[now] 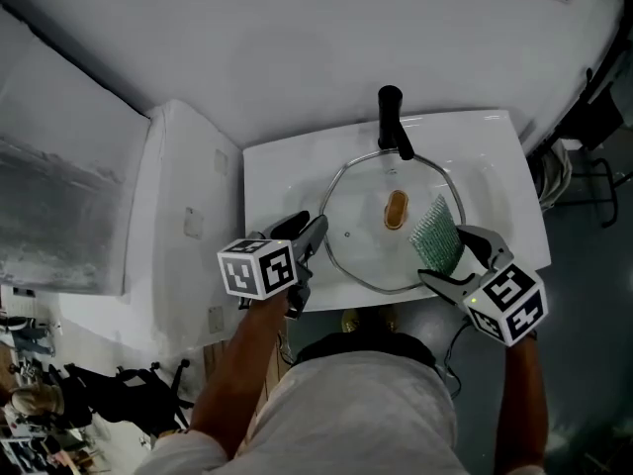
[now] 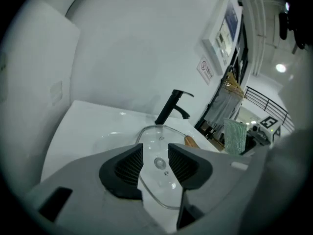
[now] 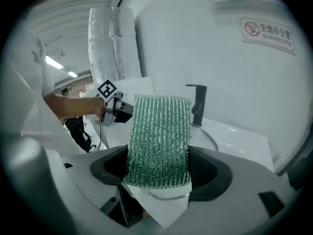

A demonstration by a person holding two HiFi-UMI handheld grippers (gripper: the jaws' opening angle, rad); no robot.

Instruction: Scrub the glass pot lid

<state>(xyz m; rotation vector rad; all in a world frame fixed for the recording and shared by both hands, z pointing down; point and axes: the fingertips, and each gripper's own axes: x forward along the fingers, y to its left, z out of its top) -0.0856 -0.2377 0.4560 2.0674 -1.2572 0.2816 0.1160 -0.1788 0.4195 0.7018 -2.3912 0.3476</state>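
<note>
Green scrub pad point(image 1: 436, 237) clamped in the right tongs point(image 1: 453, 256), hovering over the glass lid's point(image 1: 368, 250) right side; left tongs point(image 1: 309, 229) gape open at its left rim.

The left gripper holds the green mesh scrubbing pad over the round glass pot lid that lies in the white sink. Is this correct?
No. The right gripper holds the green mesh scrubbing pad, as the right gripper view shows; the left gripper stands open. The pad is over the round glass pot lid lying in the white sink.
</note>
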